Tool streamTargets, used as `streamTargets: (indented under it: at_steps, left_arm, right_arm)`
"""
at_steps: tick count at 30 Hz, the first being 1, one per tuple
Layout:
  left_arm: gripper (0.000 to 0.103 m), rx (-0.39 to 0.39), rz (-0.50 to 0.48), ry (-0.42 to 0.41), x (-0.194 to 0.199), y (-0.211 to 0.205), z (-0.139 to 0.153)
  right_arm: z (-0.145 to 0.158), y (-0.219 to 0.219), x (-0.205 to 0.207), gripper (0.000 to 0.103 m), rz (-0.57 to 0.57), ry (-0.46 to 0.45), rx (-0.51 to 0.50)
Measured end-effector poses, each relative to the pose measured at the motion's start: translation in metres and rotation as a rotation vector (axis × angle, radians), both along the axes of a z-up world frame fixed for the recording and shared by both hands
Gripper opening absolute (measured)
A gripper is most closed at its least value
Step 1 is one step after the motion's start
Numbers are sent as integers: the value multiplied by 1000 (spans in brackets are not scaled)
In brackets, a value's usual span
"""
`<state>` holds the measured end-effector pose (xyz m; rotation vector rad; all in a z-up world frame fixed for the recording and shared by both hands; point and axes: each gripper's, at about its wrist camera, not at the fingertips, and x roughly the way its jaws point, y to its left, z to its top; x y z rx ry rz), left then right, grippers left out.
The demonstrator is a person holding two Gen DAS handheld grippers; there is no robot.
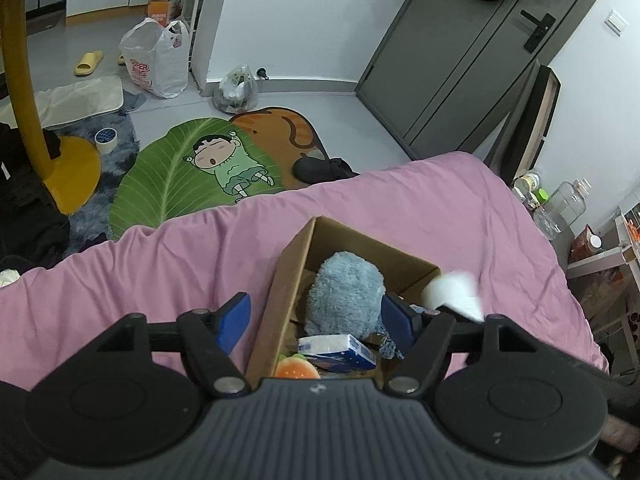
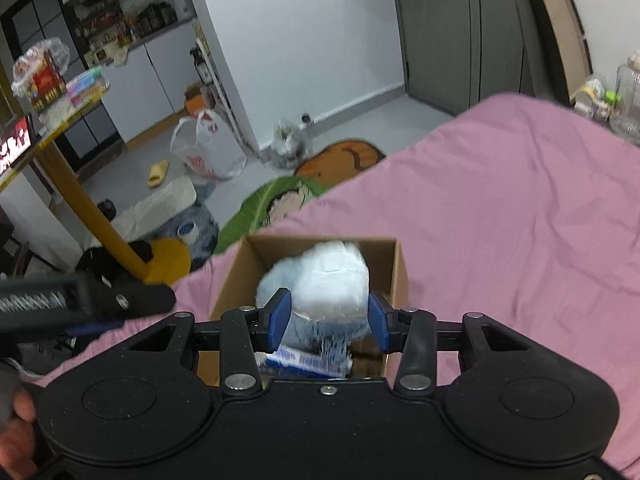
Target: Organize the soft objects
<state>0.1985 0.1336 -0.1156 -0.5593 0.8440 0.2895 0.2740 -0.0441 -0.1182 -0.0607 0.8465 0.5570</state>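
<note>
An open cardboard box [image 1: 292,256] [image 2: 236,276] sits on the pink bed. Inside lie a fluffy blue plush [image 1: 348,288], a blue-and-white tissue pack [image 1: 340,350] [image 2: 304,360] and an orange plush [image 1: 294,368]. My left gripper [image 1: 316,322] is open and empty, its fingers straddling the box's near left wall. My right gripper [image 2: 330,316] is over the box, with a white soft bundle [image 2: 332,280] between its blue fingers; it looks blurred. The bundle shows in the left wrist view [image 1: 454,292] at the box's right rim.
The pink bedsheet [image 1: 160,272] [image 2: 520,220] spreads around the box. On the floor beyond are a green cartoon mat [image 1: 192,168], a yellow table leg and base [image 1: 24,92], plastic bags [image 1: 156,60] and a grey door [image 1: 460,60]. Jars [image 1: 568,200] stand right of the bed.
</note>
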Motion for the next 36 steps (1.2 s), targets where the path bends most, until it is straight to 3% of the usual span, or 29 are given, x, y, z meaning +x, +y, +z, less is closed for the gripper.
streamTargets:
  at_steps: [4, 18, 24, 30, 32, 36]
  left_arm:
    - [71, -4, 2, 7, 1, 2, -3]
    - [71, 0, 3, 30, 5, 0, -8]
    - [81, 21, -4, 43, 5, -4, -4]
    - [87, 34, -44, 54, 3, -10, 6]
    - [87, 50, -68, 59, 2, -14, 11]
    - [87, 75, -96, 56, -1, -21, 22]
  right_arm:
    - [-10, -3, 1, 52, -20, 50, -7]
    - [-9, -11, 4, 52, -24, 56, 27]
    - [-4, -19, 1, 53, -28, 69, 44]
    - [8, -29, -3, 65, -26, 77, 73]
    - [16, -33, -6, 77, -29, 70, 82]
    - [32, -43, -12, 86, -35, 56, 107]
